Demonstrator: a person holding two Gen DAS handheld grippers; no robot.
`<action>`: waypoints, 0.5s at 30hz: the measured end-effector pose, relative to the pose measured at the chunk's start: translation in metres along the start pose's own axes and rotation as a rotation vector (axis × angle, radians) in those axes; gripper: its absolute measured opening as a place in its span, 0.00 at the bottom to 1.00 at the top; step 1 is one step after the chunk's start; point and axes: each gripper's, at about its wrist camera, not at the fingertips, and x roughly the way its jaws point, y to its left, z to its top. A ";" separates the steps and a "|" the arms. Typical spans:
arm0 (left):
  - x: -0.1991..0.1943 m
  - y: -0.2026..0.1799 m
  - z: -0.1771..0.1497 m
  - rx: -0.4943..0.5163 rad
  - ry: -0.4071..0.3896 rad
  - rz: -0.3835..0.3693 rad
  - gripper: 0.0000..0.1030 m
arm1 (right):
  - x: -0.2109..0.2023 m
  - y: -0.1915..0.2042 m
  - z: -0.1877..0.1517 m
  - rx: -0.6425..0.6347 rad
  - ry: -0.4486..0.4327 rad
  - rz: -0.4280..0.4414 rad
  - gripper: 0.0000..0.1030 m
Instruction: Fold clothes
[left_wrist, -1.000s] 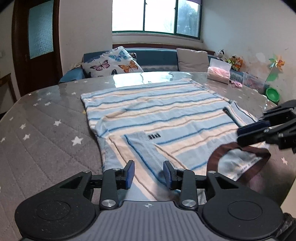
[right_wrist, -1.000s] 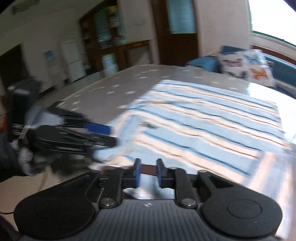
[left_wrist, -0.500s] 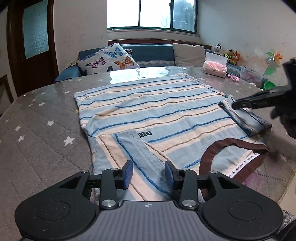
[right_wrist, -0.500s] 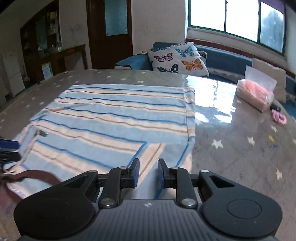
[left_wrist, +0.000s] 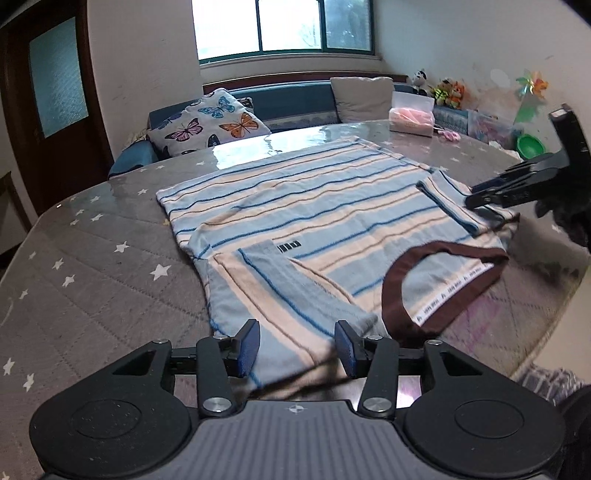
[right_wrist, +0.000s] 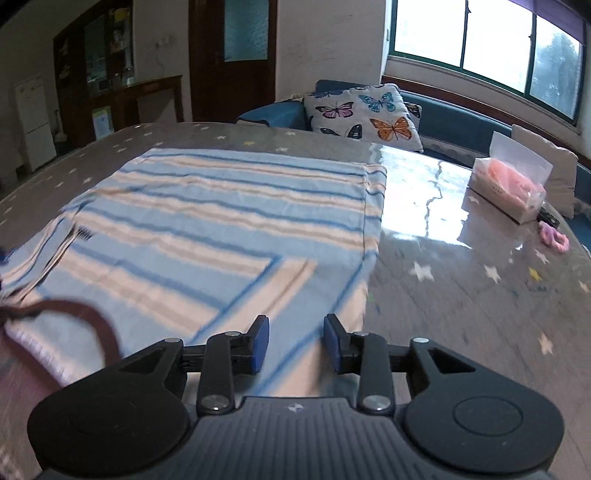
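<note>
The left tool (left_wrist: 297, 345) and right tool (right_wrist: 295, 343) are being opened, nothing pinched. The striped shirt (left_wrist: 314, 218) is spread flat on the desk (left_wrist: 92, 266), toward twelve o'clock. Both folded sleeve edges should be gripped evenly.

The left gripper (left_wrist: 297, 345) points forward and downward over the near edge of the table (left_wrist: 92, 266), its jaws opening. The near hem of the striped shirt (left_wrist: 314, 221) lies between its blue pads (left_wrist: 248, 347), which stand clear of the cloth on both sides. The right gripper (right_wrist: 295, 343) tilts down in the same way near the table's near right corner, jaws also opening, with shirt cloth seen between the pads but not pinched. In the left wrist view the right gripper (left_wrist: 491, 192) reaches in from the right edge, its dark fingers low over the shirt's right sleeve, borne by a hand in a dark glove (left_wrist: 572, 218).
</note>
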 end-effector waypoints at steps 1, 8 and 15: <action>-0.001 0.000 -0.001 0.006 0.001 0.001 0.48 | -0.006 0.000 -0.005 0.003 0.006 0.002 0.31; -0.014 -0.005 -0.004 0.045 -0.007 0.008 0.50 | -0.032 0.013 -0.018 -0.045 -0.007 0.009 0.31; -0.019 -0.012 -0.010 0.092 0.002 0.017 0.50 | -0.019 0.020 -0.016 -0.038 0.004 0.062 0.31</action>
